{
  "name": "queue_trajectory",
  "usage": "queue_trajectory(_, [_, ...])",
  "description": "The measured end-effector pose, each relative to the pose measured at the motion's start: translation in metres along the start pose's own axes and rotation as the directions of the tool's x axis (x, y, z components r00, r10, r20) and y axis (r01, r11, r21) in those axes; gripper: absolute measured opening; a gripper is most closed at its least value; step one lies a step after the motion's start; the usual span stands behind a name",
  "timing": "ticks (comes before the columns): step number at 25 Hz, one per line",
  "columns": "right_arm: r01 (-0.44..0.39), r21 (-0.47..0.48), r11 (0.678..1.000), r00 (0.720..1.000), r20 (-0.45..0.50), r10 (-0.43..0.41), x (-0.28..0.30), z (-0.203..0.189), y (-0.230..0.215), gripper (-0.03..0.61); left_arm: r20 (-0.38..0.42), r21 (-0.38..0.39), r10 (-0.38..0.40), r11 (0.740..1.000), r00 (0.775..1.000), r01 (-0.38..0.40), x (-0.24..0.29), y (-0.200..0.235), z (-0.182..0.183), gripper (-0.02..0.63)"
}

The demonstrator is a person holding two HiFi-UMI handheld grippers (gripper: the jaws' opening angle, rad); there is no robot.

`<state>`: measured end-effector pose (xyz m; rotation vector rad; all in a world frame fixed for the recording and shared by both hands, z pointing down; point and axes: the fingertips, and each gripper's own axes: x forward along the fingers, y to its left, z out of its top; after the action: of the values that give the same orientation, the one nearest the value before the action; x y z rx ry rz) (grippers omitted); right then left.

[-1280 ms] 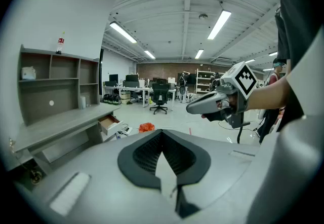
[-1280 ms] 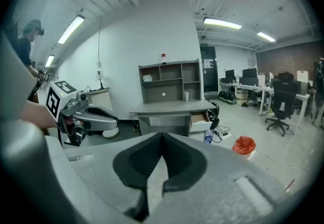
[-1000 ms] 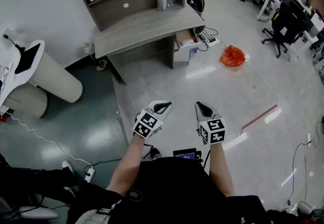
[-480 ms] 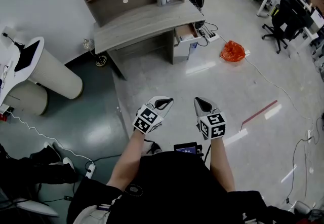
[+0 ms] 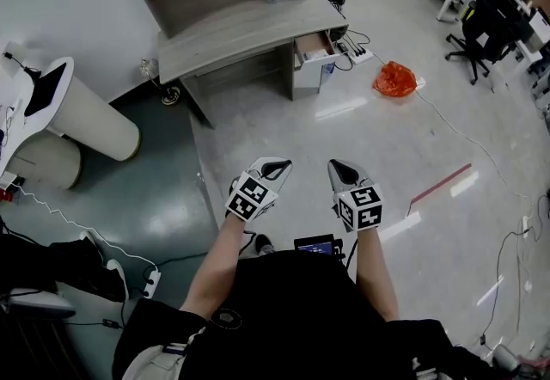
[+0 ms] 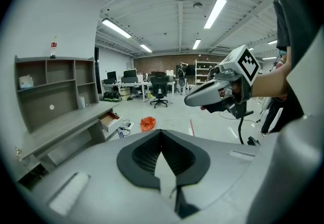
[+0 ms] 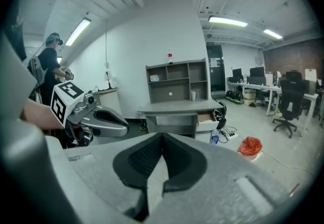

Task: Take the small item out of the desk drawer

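Observation:
The grey desk (image 5: 245, 30) with a shelf unit stands across the floor, far ahead of me. Its right-hand drawer (image 5: 313, 46) is pulled open; something pale lies inside, too small to make out. The drawer (image 6: 110, 120) also shows in the left gripper view, and the drawer (image 7: 206, 117) in the right gripper view. My left gripper (image 5: 277, 168) and right gripper (image 5: 340, 170) are held side by side in front of my body, both pointing toward the desk. Each is shut with nothing between its jaws. The left gripper (image 6: 161, 132) and right gripper (image 7: 162, 135) show their tips meeting.
An orange bag (image 5: 394, 78) lies on the floor right of the desk, near a power strip (image 5: 357, 52). A white round stand (image 5: 82, 125) is at the left. Office chairs (image 5: 485, 30) and tables fill the far right. Cables and a red tape line (image 5: 440, 189) cross the floor.
The desk has slid a little higher in the head view. Both grippers stay side by side and shut. A person's legs at the lower left have moved away.

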<state>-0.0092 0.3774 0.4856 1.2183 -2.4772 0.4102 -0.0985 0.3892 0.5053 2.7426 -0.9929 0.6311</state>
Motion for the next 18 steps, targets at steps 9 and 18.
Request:
queue_trajectory(9, [-0.006,0.014,1.0,1.0,-0.003,0.006,-0.025,-0.014,-0.02,-0.002,-0.002,-0.029,0.002,1.0,1.0,-0.002,0.014,-0.025,0.007,-0.008])
queue_trajectory(18, [-0.019,0.052,0.998,1.0,0.004,0.018,-0.048,-0.033,-0.044,-0.002,-0.016,-0.04,0.023,0.999,1.0,-0.024,0.022,-0.047,0.004,0.0])
